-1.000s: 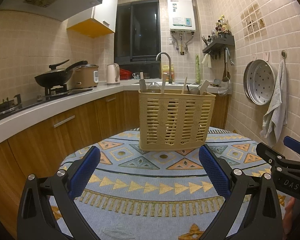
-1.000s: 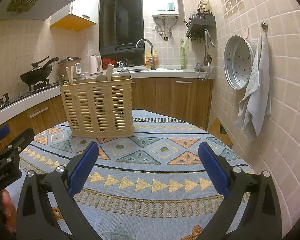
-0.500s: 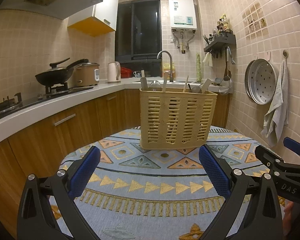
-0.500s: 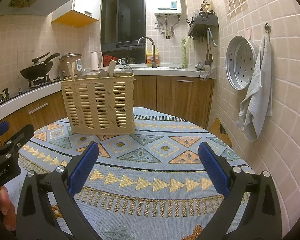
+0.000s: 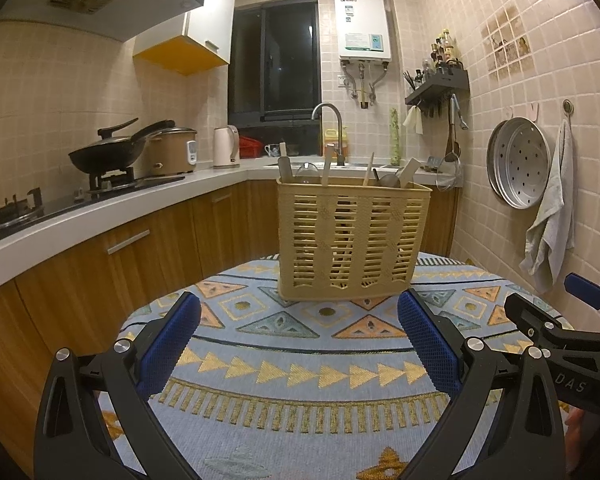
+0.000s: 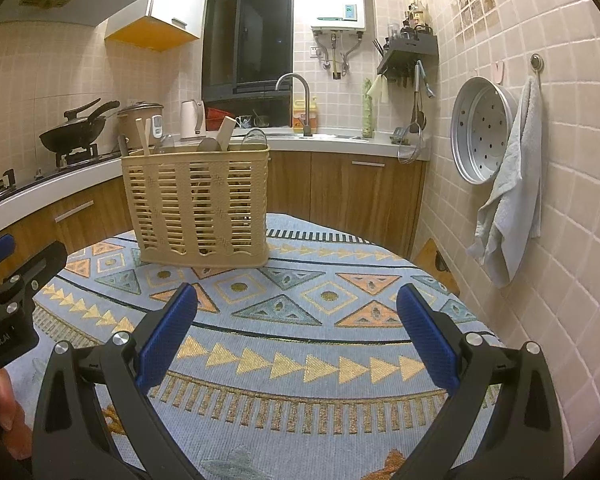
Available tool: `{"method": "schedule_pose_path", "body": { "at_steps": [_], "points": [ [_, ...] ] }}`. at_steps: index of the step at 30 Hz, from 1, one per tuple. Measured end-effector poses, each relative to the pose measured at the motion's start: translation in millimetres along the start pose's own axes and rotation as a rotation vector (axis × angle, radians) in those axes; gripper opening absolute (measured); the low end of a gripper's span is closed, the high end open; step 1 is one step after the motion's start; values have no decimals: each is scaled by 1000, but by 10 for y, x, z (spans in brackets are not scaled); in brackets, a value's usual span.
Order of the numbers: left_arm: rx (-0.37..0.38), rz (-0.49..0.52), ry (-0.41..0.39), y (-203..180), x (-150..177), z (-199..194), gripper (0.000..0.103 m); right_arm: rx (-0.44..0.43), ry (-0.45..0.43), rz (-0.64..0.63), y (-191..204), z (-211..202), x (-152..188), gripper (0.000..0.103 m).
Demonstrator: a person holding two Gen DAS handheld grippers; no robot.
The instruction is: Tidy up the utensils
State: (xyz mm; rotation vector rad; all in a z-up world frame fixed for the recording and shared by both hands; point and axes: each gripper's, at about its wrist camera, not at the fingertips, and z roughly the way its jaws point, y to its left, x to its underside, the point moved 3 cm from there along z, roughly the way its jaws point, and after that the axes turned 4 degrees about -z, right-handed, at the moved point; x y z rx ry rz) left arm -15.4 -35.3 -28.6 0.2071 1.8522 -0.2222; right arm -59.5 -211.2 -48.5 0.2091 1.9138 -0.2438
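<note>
Left wrist view: utensil basket [image 5: 350,242] sits slightly higher than before; both grippers' jaws wide apart, empty, unchanged.

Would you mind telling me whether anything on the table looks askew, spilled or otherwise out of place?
Nothing stands out. The slatted basket stands upright on the patterned tablecloth, with the utensils poking out of its top, none lying loose. Both the left gripper and the right gripper are open and empty.

Left gripper [image 5: 299,342], right gripper [image 6: 298,334]: black frames, blue textured pads, silver screws, white "DAS" lettering.
</note>
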Motion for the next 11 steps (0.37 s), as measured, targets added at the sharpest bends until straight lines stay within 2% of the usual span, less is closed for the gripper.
{"method": "schedule_pose_path", "body": {
  "at_steps": [11],
  "points": [
    [29, 9, -7, -20, 5, -22, 96, -1, 3, -1, 3, 7, 0, 95]
  ]
}}
